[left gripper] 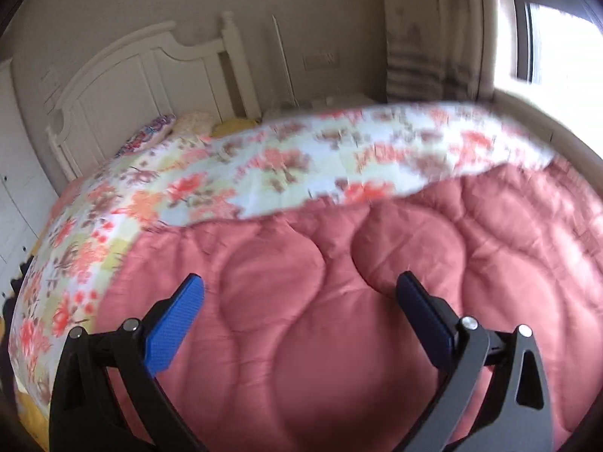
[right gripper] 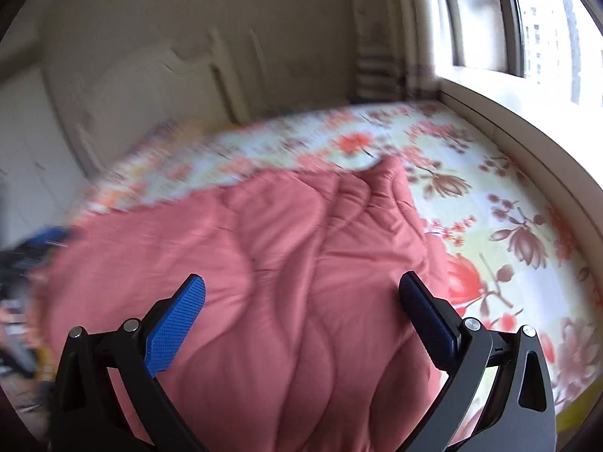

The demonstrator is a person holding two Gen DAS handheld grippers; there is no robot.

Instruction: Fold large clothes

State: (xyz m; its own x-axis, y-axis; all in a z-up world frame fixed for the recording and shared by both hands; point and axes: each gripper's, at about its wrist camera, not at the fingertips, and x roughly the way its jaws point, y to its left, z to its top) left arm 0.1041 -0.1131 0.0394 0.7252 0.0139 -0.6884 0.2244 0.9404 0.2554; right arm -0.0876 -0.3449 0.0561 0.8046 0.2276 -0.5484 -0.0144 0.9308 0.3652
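A pink quilted comforter [left gripper: 358,301] lies spread over the near part of the bed, on a floral sheet [left gripper: 158,192]. My left gripper [left gripper: 301,286] hovers over it, open, with nothing between its blue pads [left gripper: 177,324]. In the right wrist view the same pink comforter [right gripper: 282,263] shows a raised, folded corner toward the far right, with the floral sheet [right gripper: 508,226] bare beside it. Above the comforter's near part my right gripper [right gripper: 301,286] stands open and holds nothing. Both views are blurred.
A white headboard [left gripper: 143,86] stands at the far end, with pillows [left gripper: 158,132] below it. A window [right gripper: 546,30] and its sill [right gripper: 490,109] run along the right of the bed. A white wardrobe [left gripper: 15,188] sits left. Blurred dark objects [right gripper: 22,256] lie at the left edge.
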